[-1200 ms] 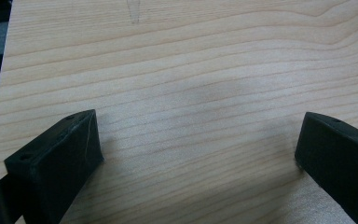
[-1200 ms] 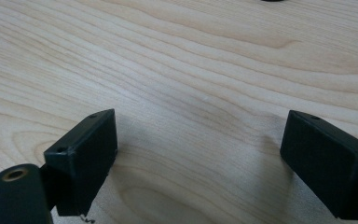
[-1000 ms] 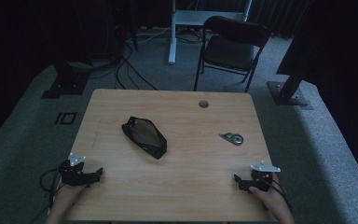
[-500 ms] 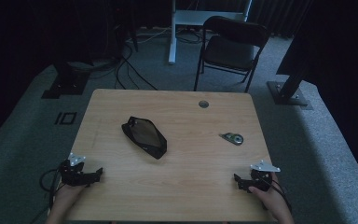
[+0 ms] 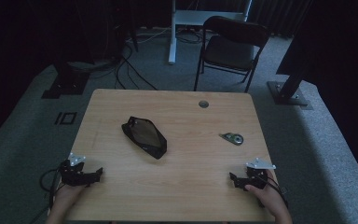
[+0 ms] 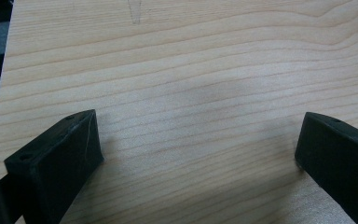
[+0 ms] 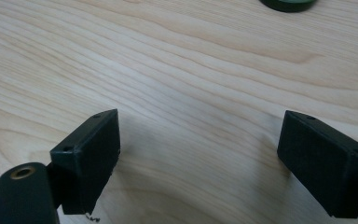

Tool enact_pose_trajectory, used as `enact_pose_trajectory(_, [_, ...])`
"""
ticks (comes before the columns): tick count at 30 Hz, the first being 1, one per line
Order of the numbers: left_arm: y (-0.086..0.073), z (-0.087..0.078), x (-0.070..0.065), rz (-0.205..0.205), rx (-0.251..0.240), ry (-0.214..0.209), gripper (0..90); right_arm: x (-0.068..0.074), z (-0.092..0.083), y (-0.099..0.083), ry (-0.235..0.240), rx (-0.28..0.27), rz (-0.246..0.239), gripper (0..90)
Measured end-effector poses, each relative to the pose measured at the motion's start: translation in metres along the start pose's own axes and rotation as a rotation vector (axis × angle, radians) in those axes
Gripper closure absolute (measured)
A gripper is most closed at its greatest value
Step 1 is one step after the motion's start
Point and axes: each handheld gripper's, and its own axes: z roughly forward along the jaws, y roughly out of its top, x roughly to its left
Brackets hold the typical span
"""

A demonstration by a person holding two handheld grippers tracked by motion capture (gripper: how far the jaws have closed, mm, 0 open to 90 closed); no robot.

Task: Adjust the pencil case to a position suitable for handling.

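Black zip pouch (image 5: 144, 137) lies flat near the middle of the wooden counter (image 5: 186, 186), so everything's relative to that. Off to its right, well apart, sits a small green tape roll (image 5: 233, 138). Left hand-held gripper (image 5: 97, 174) rests near the counter edge below-left of the pouch, right hand-held gripper (image 5: 233, 179) below-right. Both have jaws spread wide with nothing between them, just bare wood.

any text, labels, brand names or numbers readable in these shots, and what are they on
None can be read.
Black pouch: no print shows on it.
Small green roll: too small to tell whether it bears any label.
Left gripper and right gripper: plain black fingers, no markings.
Wooden table: bare grain, no writing.
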Motion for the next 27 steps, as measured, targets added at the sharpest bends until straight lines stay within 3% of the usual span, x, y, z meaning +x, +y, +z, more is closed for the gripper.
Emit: enact_pose_trajectory(27, [0.000,0.000,0.000,0.000,0.000,0.000,0.5,0.046,0.030,0.043,0.092,-0.023,-0.081,13.0])
